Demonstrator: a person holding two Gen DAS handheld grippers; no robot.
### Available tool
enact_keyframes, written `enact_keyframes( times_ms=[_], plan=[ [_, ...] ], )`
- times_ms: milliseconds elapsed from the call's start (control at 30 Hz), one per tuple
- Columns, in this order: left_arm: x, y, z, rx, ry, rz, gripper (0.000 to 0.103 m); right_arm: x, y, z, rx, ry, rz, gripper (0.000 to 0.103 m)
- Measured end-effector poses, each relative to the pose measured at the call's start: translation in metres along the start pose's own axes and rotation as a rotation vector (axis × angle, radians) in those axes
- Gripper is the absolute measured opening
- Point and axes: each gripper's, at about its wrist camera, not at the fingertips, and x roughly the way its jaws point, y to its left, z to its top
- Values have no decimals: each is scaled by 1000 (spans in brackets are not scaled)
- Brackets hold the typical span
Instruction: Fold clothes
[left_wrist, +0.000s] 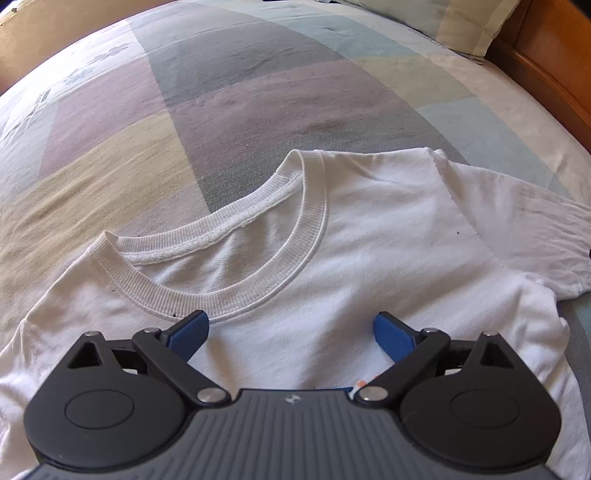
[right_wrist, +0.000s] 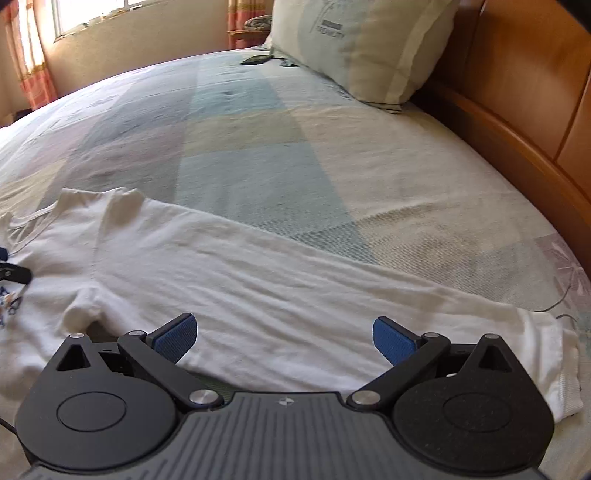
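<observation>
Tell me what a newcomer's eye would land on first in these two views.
First, the white long-sleeved shirt spread flat on the pastel patchwork bedspread, its ribbed collar just ahead of the open left gripper. In the right wrist view, one long sleeve stretches across the bed under the open right gripper. Behind, a pale pillow leans on the wooden headboard.

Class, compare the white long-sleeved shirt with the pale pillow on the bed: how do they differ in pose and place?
The white long-sleeved shirt lies flat, spread near both grippers; the pale pillow stands propped at the wooden headboard, far from them. The shirt has a ribbed round collar; the pillow carries printed lettering. Both rest on the patchwork bedspread.
</observation>
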Motion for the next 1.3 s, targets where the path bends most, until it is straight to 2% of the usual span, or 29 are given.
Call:
enact_keyframes(
  times_ms=[133, 267, 367, 467, 567, 667, 800, 833, 933, 1000, 1133, 1300],
  plan=[
    [-8, -16, 13, 28, -37, -16, 95, 16, -52, -16, 29, 58, -105, 103],
    [0, -38, 24, 62, -37, -27, 95, 2, -92, -34, 72, 66, -98, 103],
    [2, -51, 29, 83, -36, -36, 95, -8, -95, -35, 88, 100, -94, 103],
    [-7, -58, 22, 127, -49, -23, 95, -24, -73, -34, -27, 74, -9, 103],
    [-21, -58, 10, 156, -49, -10, 95, -37, -29, -39, -228, 58, 154, 103],
    [-43, -50, -14, 186, -45, -5, 95, -56, 28, -51, -464, 44, 370, 103],
    [-69, -42, -58, 272, -29, -3, 95, -82, 101, -80, -708, 24, 634, 103],
    [-75, -40, -71, 289, -25, -11, 95, -85, 114, -91, -741, 19, 676, 103],
    [-93, -33, -111, 321, -27, -49, 95, -87, 145, -115, -808, 46, 721, 103],
    [-103, -29, -138, 345, -33, -74, 95, -81, 158, -129, -844, 69, 683, 103],
    [-121, -33, -191, 451, -52, -105, 95, -79, 153, -140, -782, -17, 679, 103],
    [-138, -46, -247, 596, -86, -142, 95, -86, 137, -145, -809, 15, 670, 103]
  ],
)
